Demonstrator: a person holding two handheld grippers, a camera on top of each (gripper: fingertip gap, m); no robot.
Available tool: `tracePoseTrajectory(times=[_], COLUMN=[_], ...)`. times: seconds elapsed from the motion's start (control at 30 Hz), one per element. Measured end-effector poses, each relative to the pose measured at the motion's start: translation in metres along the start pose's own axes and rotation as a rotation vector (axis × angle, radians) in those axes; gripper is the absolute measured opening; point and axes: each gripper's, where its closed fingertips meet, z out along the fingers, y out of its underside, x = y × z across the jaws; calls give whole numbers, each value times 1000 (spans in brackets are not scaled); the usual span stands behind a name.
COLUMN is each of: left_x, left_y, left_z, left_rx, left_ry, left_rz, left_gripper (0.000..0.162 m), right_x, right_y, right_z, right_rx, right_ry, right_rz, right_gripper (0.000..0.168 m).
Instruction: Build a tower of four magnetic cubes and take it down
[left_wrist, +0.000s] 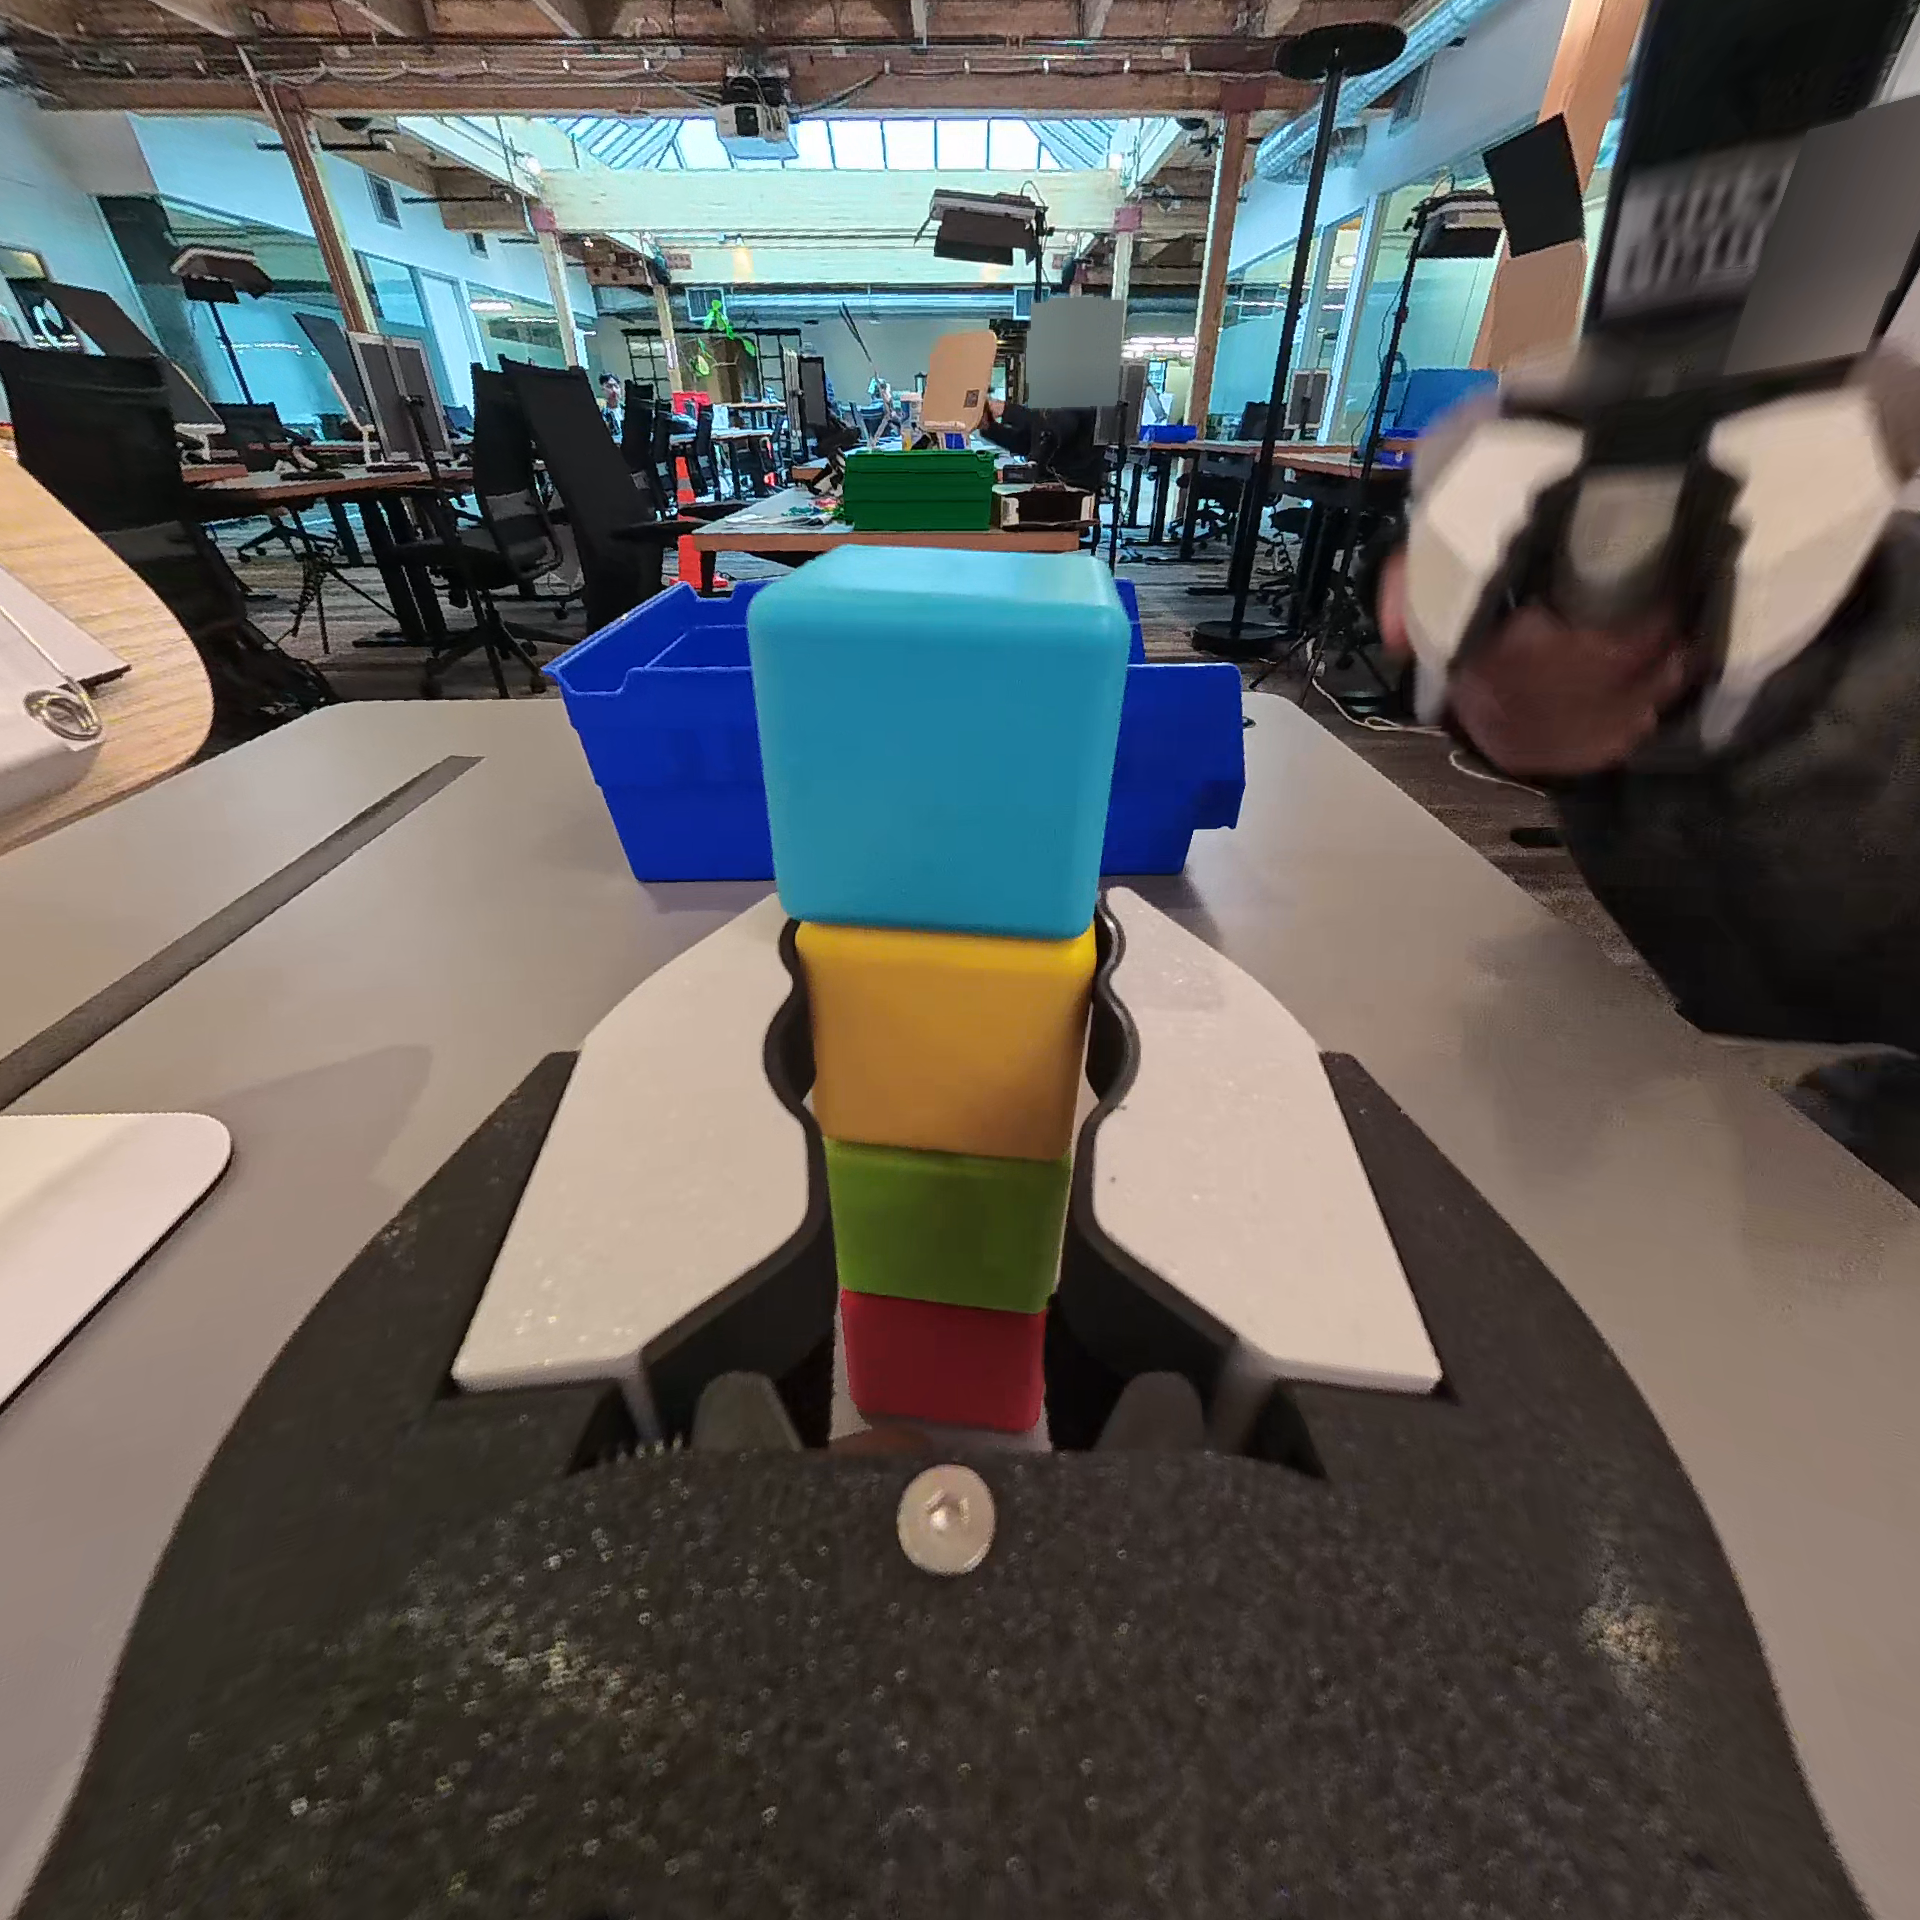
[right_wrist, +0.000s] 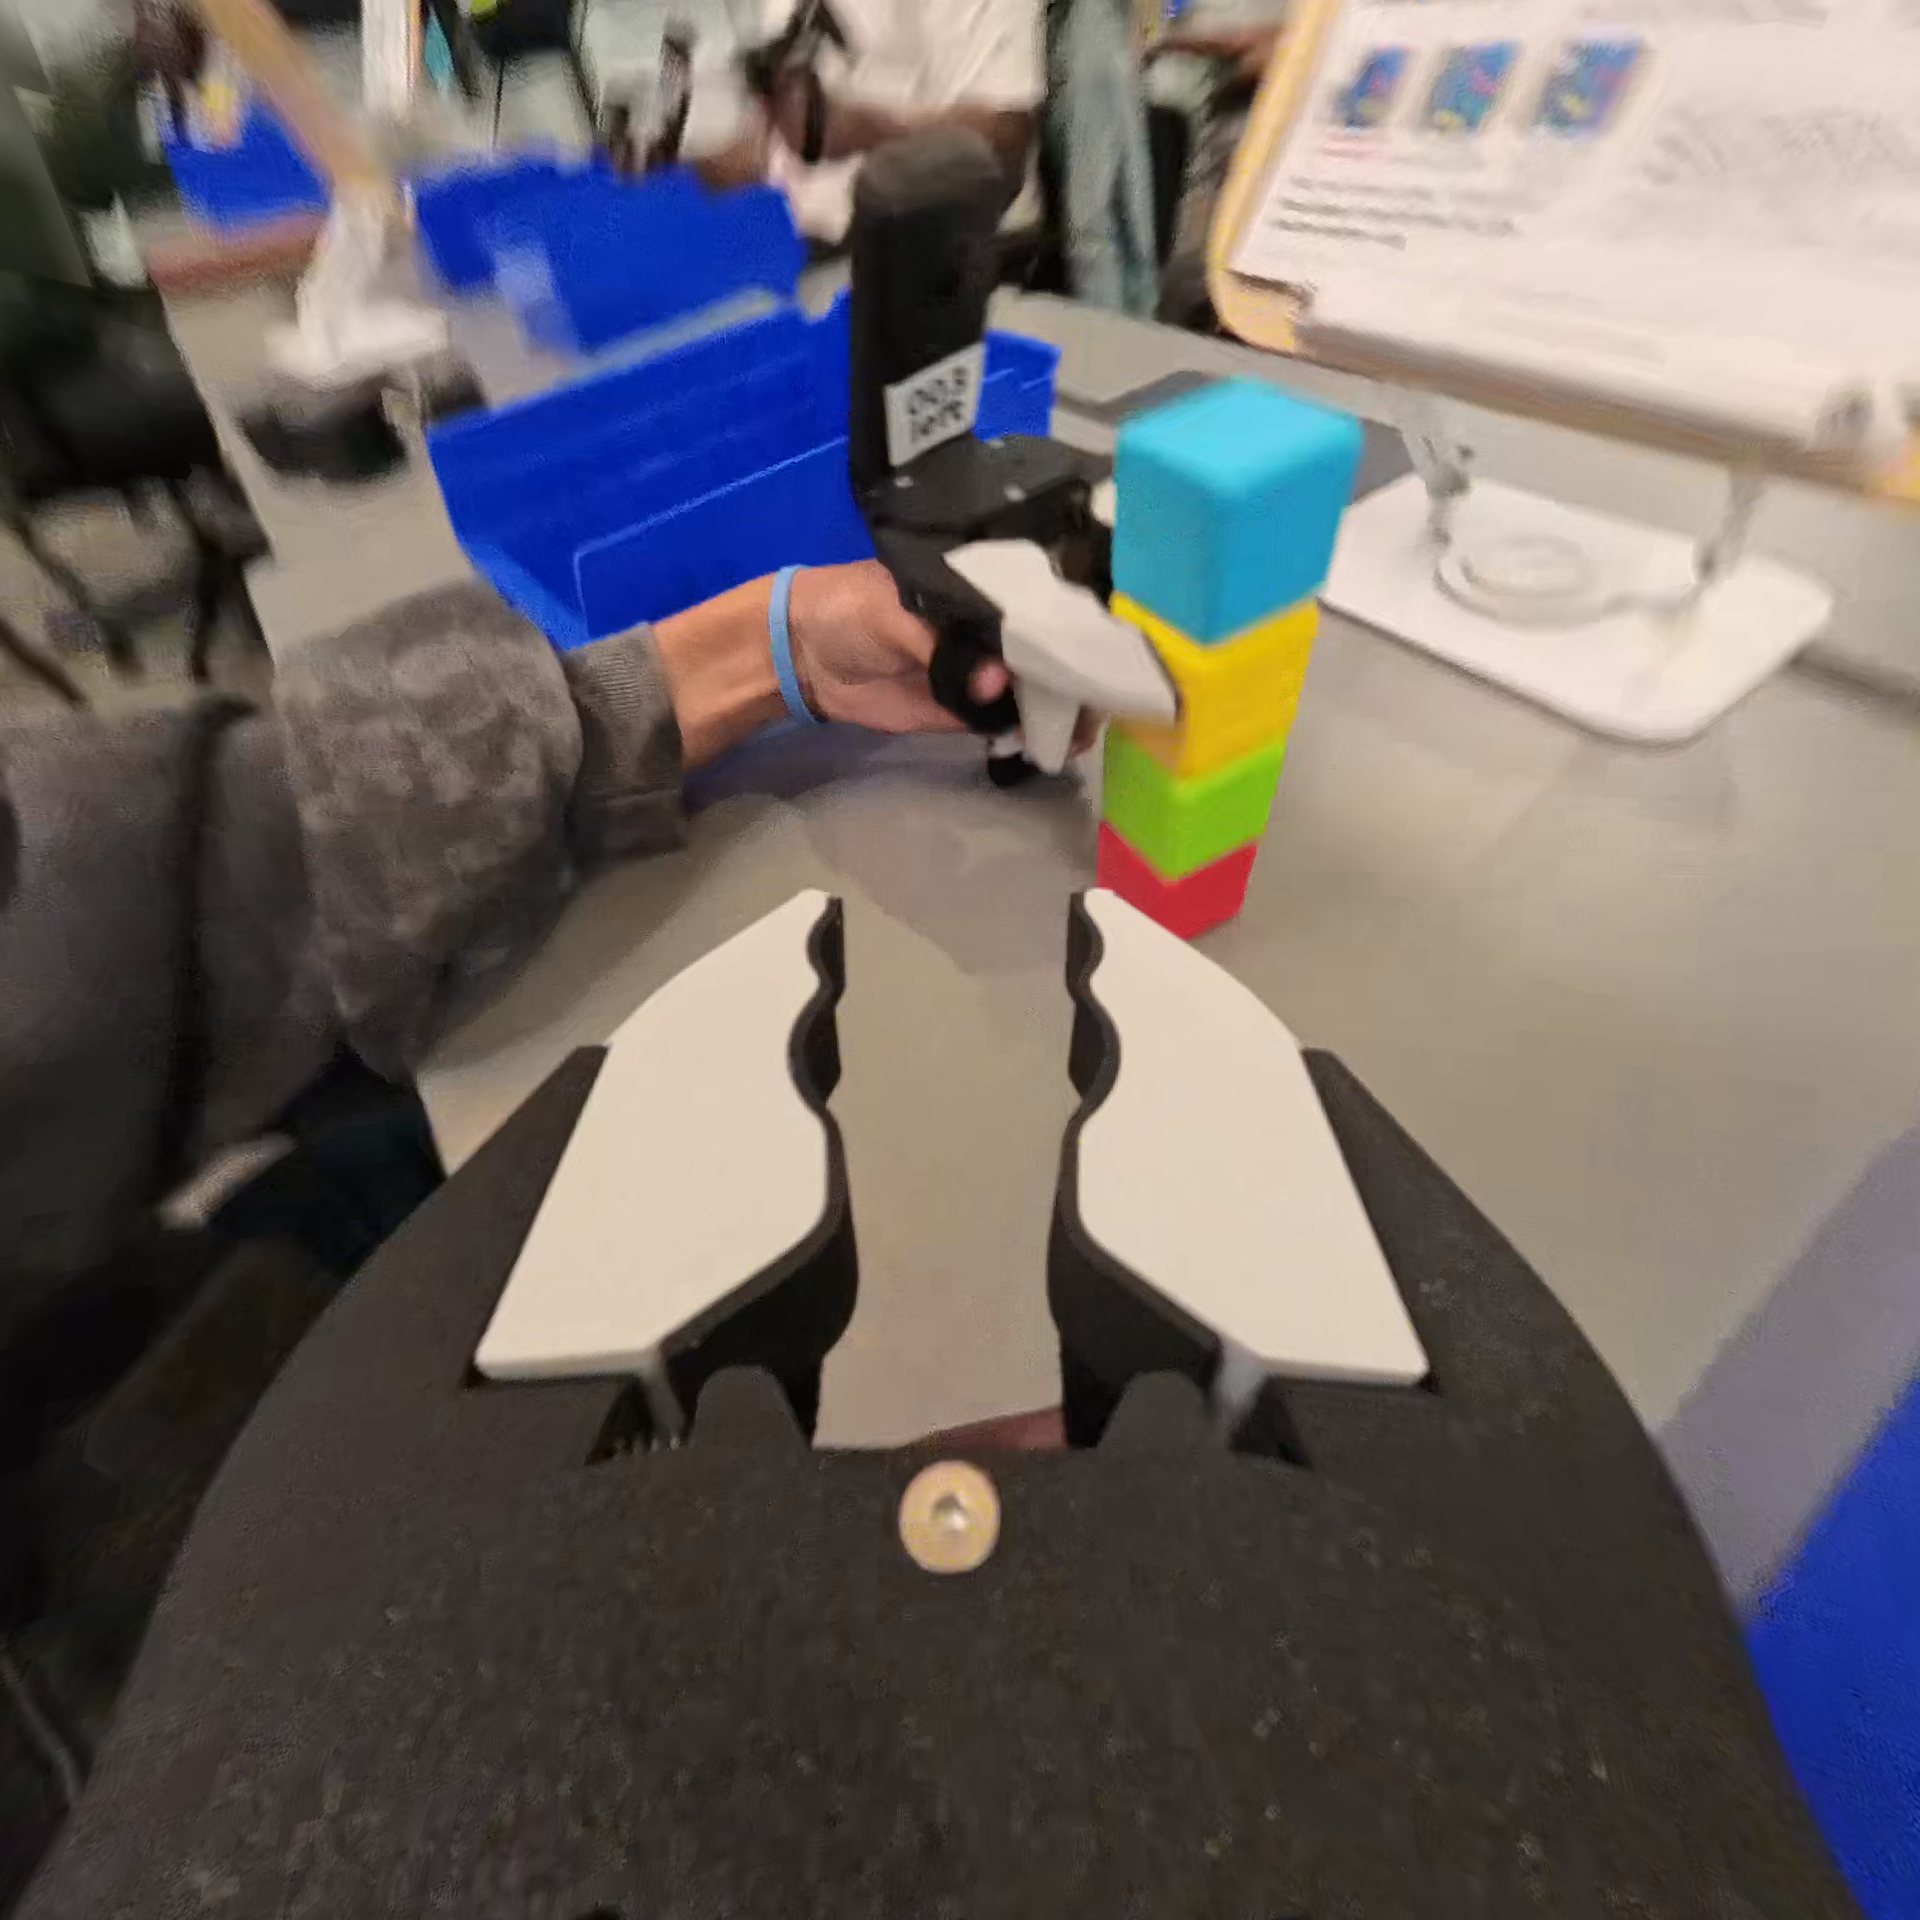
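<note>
Tower (right_wrist: 1210, 665) of blue, yellow, green, red cubes stands on grey bench (right_wrist: 1507, 987). Left tongs (left_wrist: 945, 1023) clamp yellow cube (left_wrist: 948, 1039). Right tongs (right_wrist: 954, 920) gape empty; only right view shows bench contact.

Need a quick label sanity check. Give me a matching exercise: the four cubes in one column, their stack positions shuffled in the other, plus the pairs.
Column 1
1. blue cube
2. red cube
3. yellow cube
4. green cube

Column 2
A. sits directly on the red cube
B. top of the tower
C. bottom, on the grey table
D. second from top, between the fingers of the left gripper

Pairs: 1-B, 2-C, 3-D, 4-A

The right gripper is open and holds nothing, short of the tower.
</note>
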Motion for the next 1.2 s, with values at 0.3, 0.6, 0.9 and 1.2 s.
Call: tracePoseTrajectory(times=[0.3,0.6,0.9,1.2], left_x=[-3,-2,-2,-2], left_y=[0,1,1,1], left_z=[0,1,1,1], left_rx=[-4,-6,-7,-7], left_ry=[-11,-7,-2,-6], left_rz=[-13,-15,-16,-15], left_gripper=[49,49,50,49], right_x=[68,78,78,137], right_y=[-64,-33,-93,-128], right_z=[92,108,88,-48], right_rx=[-617,-946,-739,-706], right_ry=[-88,-197,-193,164], right_rz=[-487,-545,-486,-500], right_gripper=[60,50,50,50])
